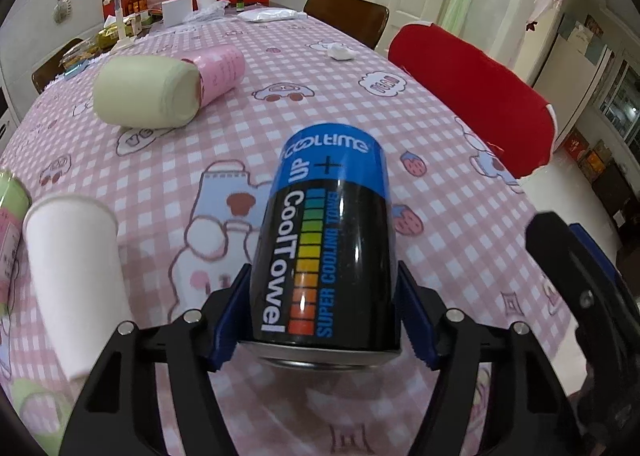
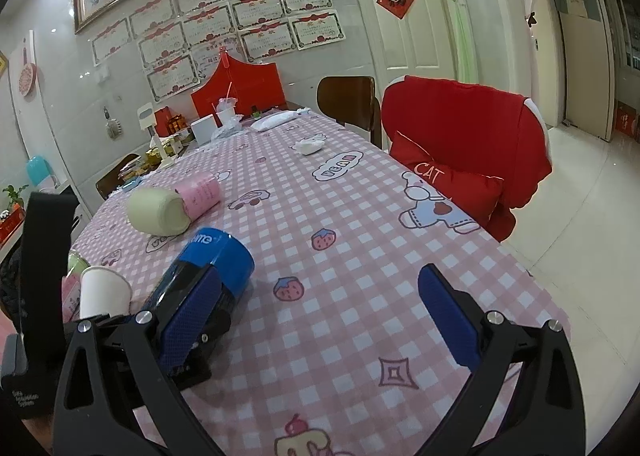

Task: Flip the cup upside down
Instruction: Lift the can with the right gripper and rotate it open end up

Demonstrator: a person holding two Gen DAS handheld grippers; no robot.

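My left gripper [image 1: 322, 320] is shut on a black and blue CoolTowel can [image 1: 328, 240], held tilted above the pink checked table, blue end pointing away, metal end toward me. The can also shows in the right wrist view [image 2: 212, 268], with the left gripper's blue pad on it. A white paper cup [image 1: 76, 276] lies or leans at the left, rim away from me; it also shows in the right wrist view [image 2: 102, 292]. My right gripper [image 2: 320, 320] is open and empty above the table, to the right of the can.
A green and pink roll [image 1: 160, 92] lies on its side further back on the table [image 1: 440, 216]. Another green and pink item [image 1: 10, 224] sits at the far left edge. A red-covered chair [image 2: 468, 144] stands at the table's right side. Clutter fills the far end.
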